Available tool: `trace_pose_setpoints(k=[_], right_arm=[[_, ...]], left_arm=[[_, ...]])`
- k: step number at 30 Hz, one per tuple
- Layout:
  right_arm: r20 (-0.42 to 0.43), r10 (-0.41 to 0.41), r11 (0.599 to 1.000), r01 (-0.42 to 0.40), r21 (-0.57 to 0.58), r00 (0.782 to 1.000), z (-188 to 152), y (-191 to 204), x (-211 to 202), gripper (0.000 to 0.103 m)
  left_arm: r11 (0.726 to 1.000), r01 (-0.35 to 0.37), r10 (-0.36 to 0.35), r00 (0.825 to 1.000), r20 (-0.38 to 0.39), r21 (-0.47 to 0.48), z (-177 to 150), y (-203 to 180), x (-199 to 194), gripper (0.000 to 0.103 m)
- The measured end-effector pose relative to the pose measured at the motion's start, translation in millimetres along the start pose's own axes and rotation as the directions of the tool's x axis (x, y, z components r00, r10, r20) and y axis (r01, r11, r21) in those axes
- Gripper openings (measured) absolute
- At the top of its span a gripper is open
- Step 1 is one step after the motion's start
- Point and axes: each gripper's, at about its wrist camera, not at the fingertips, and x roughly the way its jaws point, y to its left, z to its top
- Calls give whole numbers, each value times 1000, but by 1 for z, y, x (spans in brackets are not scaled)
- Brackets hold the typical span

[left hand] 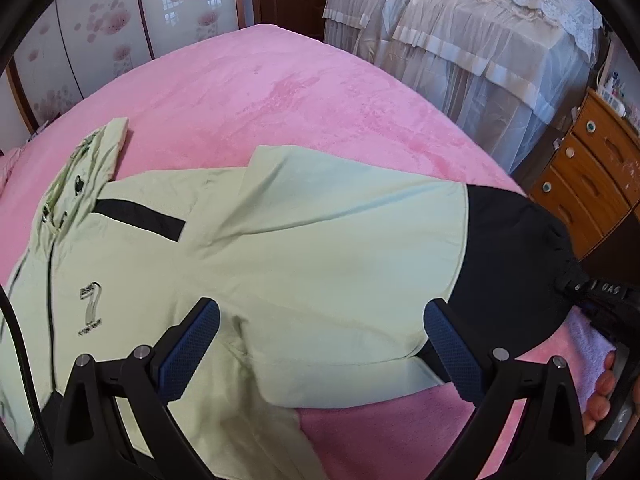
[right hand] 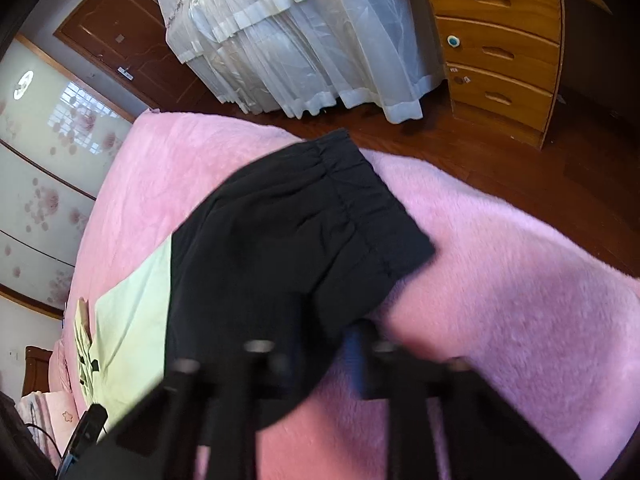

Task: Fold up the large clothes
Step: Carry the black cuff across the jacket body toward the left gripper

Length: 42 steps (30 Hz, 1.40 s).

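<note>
Here's the pale green jacket (left hand: 304,240) spread across the pink blanket (left hand: 280,92) on the bed, hood (left hand: 86,160) out toward the far side, zipper and a small chest logo (left hand: 90,304) facing up. The left gripper (left hand: 320,344) hovers just over the body of the jacket, jaws spread wide, nothing between the blue pads (left hand: 192,344). Over at the black hem (right hand: 304,236), the right gripper (right hand: 320,364) is low against the fabric and badly blurred; I cannot tell whether its jaws are pinching the cloth. Beyond the bed stand a wooden dresser (right hand: 500,48) and white lace drapes (right hand: 304,40).
</note>
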Motion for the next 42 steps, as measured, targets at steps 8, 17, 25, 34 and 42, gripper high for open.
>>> trace_pose_setpoints(k=[8,17,25,34,42], right_arm=[[158,96,952,-44,-304,983,-23,81,-58,4],[33,285,665,-173,-726,958,-136,246,-76,4],[-130,120,525,-174,-833,984,-244,292,11,11],[-206,124,617,-238,-750,971,-245,268,1,42],[-150,154,672,-215,-708,977,-228,233,-35,49]], left_arm=[[997,-53,55,998,-36,60,1,26,-25,92],[989,-145,146,989,33,-44,-29,140,-84,92],[969,-53,39,997,-63,-240,-78,238,-66,92],[941,228,-251,966,-64,-251,-83,222,-34,92],[817,417,-475,878,-54,-399,-77,211,11,74]])
